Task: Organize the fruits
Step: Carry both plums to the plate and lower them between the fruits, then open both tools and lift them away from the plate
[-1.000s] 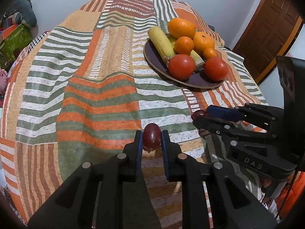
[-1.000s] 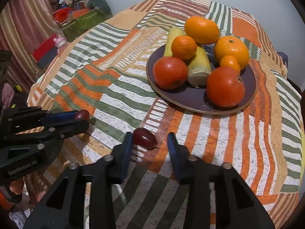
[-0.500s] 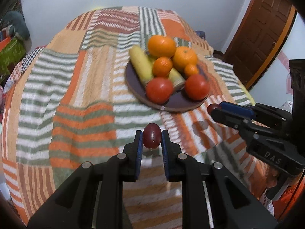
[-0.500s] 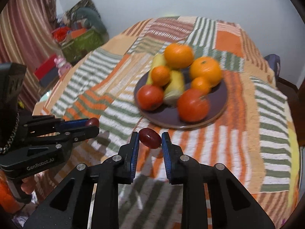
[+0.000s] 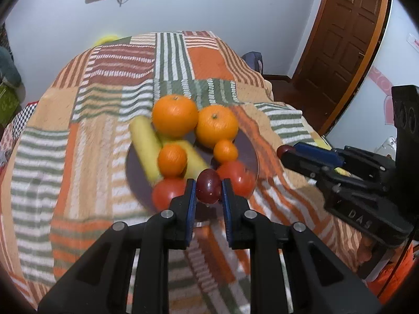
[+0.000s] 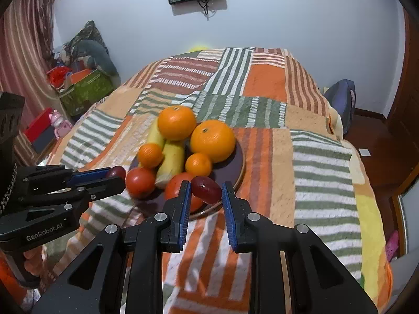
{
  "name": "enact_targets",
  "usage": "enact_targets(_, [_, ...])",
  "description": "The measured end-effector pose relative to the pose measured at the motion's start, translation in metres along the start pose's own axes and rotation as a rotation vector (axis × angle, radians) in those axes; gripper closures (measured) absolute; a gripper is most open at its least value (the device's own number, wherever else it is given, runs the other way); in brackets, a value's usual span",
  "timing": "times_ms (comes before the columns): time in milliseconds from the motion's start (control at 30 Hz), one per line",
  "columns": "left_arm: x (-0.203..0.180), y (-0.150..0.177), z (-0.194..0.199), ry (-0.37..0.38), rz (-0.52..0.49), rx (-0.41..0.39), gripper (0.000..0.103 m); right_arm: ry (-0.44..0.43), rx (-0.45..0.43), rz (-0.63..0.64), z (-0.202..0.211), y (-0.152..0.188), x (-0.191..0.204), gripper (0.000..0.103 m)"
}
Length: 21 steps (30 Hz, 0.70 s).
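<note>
Nearest each camera, a dark red grape is pinched between blue pads: the left gripper (image 5: pixel 208 192) holds the left grape (image 5: pixel 208 185) with its jaws narrowed firmly onto it, and the right gripper (image 6: pixel 205 193) holds the right grape (image 6: pixel 206 186), which sits skewed and seems to touch mainly the left pad, so that grip looks less sure. Both grapes hang above the near rim of the dark plate (image 6: pixel 239 162), which rests on the striped blanket (image 6: pixel 262 110). To do this step well, each gripper should probably lower toward a bare patch of plate before opening, since a grape let go from height could roll off. The near side is crowded: two tomatoes (image 6: pixel 140 182) lie right at the rim, with bananas (image 6: pixel 171 161) and small oranges (image 6: pixel 198 164) just behind them. Farther back sit two large oranges (image 6: pixel 212 141), leaving bare plate mostly on the right.
</note>
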<state>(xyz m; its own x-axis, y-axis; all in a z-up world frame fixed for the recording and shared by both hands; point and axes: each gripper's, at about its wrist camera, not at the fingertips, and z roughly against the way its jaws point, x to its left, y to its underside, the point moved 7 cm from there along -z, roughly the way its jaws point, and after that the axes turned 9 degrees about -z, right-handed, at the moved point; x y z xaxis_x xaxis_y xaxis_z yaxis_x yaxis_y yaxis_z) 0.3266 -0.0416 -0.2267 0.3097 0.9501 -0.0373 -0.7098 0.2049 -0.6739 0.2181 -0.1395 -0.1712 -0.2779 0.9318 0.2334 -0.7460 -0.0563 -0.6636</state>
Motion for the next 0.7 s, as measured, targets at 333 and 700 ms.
enact_targets(333, [0.0, -0.018, -0.037, 0.008, 0.0, 0.03, 0.084, 0.008, 0.069, 0.024, -0.043, 0.0, -0.011, 0.081])
enact_targets(700, [0.003, -0.022, -0.05, 0.037, 0.019, 0.048, 0.081, 0.007, 0.118, 0.032, -0.06, 0.007, -0.015, 0.08])
